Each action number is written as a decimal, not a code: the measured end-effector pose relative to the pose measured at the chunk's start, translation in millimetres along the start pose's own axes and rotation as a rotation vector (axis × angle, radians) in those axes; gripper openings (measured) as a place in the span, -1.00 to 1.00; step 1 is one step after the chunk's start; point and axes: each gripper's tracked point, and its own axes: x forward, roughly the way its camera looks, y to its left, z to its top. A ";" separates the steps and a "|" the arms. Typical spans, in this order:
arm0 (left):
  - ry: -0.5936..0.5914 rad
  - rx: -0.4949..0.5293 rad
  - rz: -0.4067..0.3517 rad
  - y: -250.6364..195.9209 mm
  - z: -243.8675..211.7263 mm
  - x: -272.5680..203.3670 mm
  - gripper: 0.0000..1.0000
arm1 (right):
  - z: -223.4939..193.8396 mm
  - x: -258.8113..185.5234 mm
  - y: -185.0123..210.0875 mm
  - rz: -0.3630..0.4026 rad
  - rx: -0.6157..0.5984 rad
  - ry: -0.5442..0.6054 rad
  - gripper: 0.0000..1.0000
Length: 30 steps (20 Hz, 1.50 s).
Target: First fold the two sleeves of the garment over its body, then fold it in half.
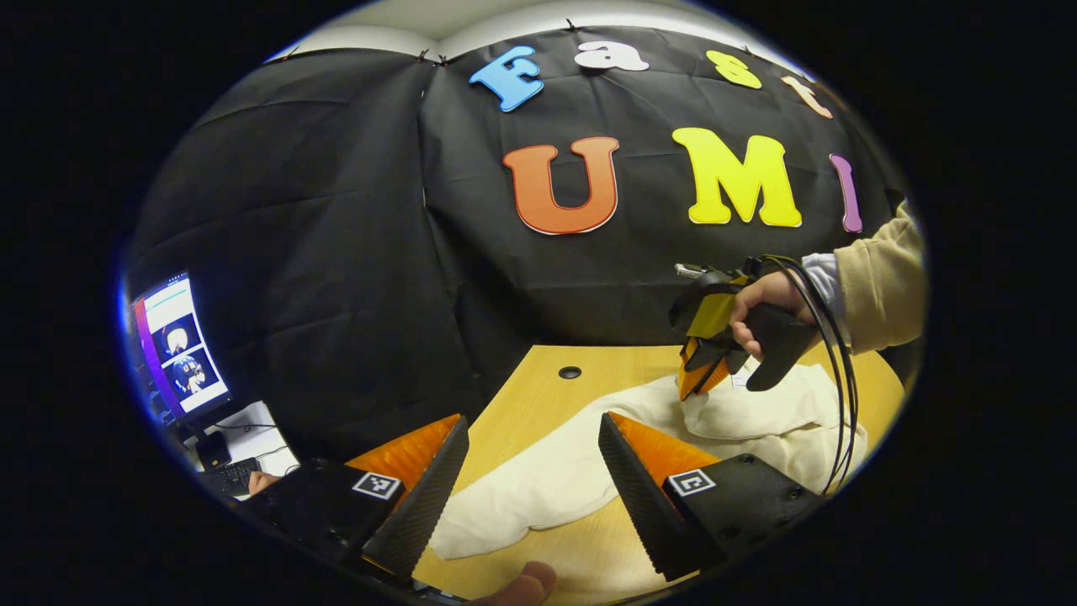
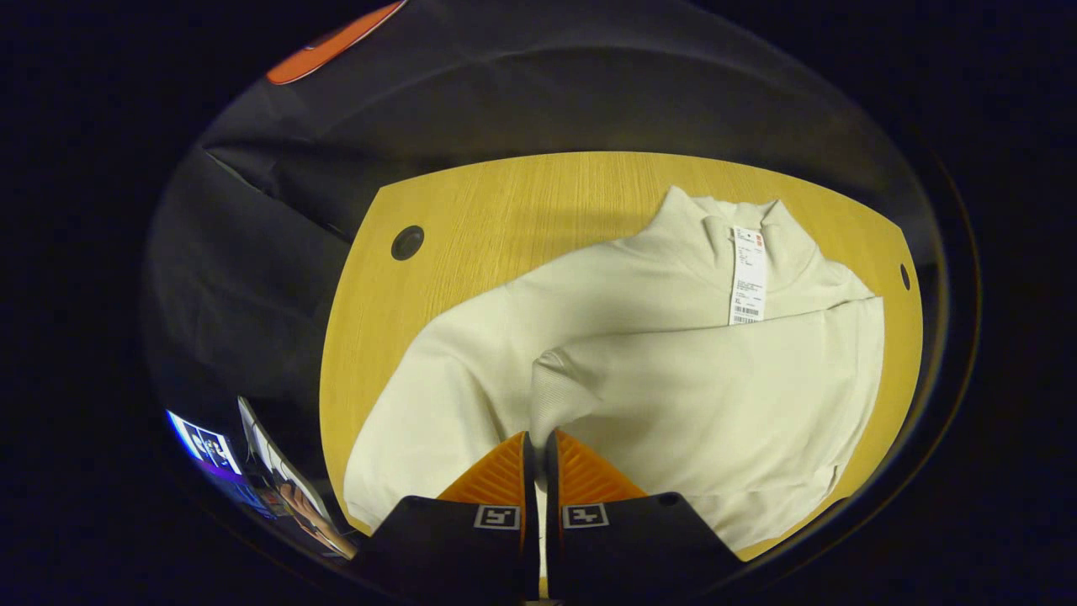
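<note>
On the table: the cream high-neck sweater (image 2: pixel 656 370) lies spread on the wooden tabletop (image 2: pixel 505 210), collar away from my right camera, a paper tag (image 2: pixel 747 278) hanging at the neck.
Sleeves: one sleeve (image 2: pixel 698 379) lies folded across the body, its cuff end near my right fingers; the other (image 2: pixel 454 370) runs out along the body's edge, seemingly not over it.
Right gripper (image 2: pixel 538 454): jaws nearly together, with a thin strip of pale cloth showing between them; I judge I hold a fold of the sweater, though I cannot tell how firmly.
Left gripper (image 1: pixel 532 459): jaws wide, holding nothing, hovering above the sweater's near edge.
Step in hand: sleeve folding, as I judge it, with one sleeve over and one out.
Next move: if so, my open left jaws must go down on the outlying sleeve, pinch one layer only, and carry it across the body without dragging the fold already laid.
</note>
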 end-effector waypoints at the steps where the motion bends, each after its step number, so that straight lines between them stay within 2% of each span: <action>1: -0.005 -0.001 -0.006 -0.7 -1.2 -4.0 0.97 | -1.7 6.7 2.4 -0.004 -0.003 0.000 -0.92; 5: -0.031 -0.020 -0.042 -5.2 -2.6 -13.9 0.98 | 0.0 14.3 17.4 0.043 0.046 -0.021 -0.81; 6: -0.030 -0.021 -0.046 -4.8 -3.5 -14.9 0.98 | 2.1 17.0 28.8 0.090 0.073 -0.031 -0.87; 7: -0.026 -0.024 -0.049 -3.9 -4.2 -16.6 0.98 | 0.7 10.7 35.4 0.116 0.078 -0.026 -0.29; 8: -0.023 -0.027 -0.040 -0.4 -5.1 -17.1 0.97 | 0.9 8.8 35.2 0.112 0.060 -0.032 -0.10; 10: -0.006 -0.034 -0.027 4.4 -10.4 -14.9 0.98 | 4.9 0.5 30.7 0.081 0.021 -0.060 -0.03; 12: 0.013 -0.044 -0.016 11.0 -18.3 -11.7 0.98 | 10.8 -10.4 42.5 0.118 0.009 -0.108 0.17; 13: 0.023 -0.051 -0.009 14.1 -21.7 -9.9 0.97 | 16.1 -20.0 41.7 0.122 -0.001 -0.140 0.51; 14: 0.033 -0.055 -0.004 15.6 -24.3 -8.3 0.98 | 21.1 -29.3 39.2 0.119 -0.018 -0.170 0.59; 15: 0.040 -0.063 -0.001 15.7 -26.9 -6.5 0.98 | 26.4 -37.3 36.5 0.115 -0.036 -0.202 0.78; 19: 0.102 -0.129 -0.036 -0.8 -46.9 -1.1 0.98 | 56.2 -84.1 10.3 0.056 -0.101 -0.367 0.92; 20: 0.108 -0.136 -0.035 -3.8 -49.1 0.0 0.99 | 63.9 -97.5 -0.9 0.032 -0.112 -0.417 0.91; 21: 0.111 -0.133 -0.031 -6.0 -50.1 1.0 0.99 | 70.7 -113.7 -9.3 0.016 -0.125 -0.468 0.82; 22: 0.113 -0.128 -0.023 -7.5 -51.0 2.8 0.99 | 75.8 -131.4 -19.6 -0.008 -0.137 -0.521 0.91; 24: 0.138 -0.143 -0.005 -7.8 -56.7 5.5 0.99 | 83.2 -170.3 -36.9 -0.043 -0.160 -0.622 0.91; 26: 0.163 -0.166 0.003 -11.9 -64.2 7.4 0.99 | 84.9 -211.9 -60.3 -0.074 -0.179 -0.719 0.92; 27: 0.169 -0.178 0.006 -14.1 -65.3 8.6 0.99 | 80.5 -232.0 -69.7 -0.078 -0.178 -0.759 0.83; 28: 0.178 -0.189 0.017 -14.1 -68.1 8.9 0.99 | 76.4 -252.9 -79.4 -0.088 -0.165 -0.800 0.92; 30: 0.208 -0.204 0.054 -11.9 -76.8 10.3 0.99 | 62.4 -301.3 -101.8 -0.117 -0.170 -0.889 0.92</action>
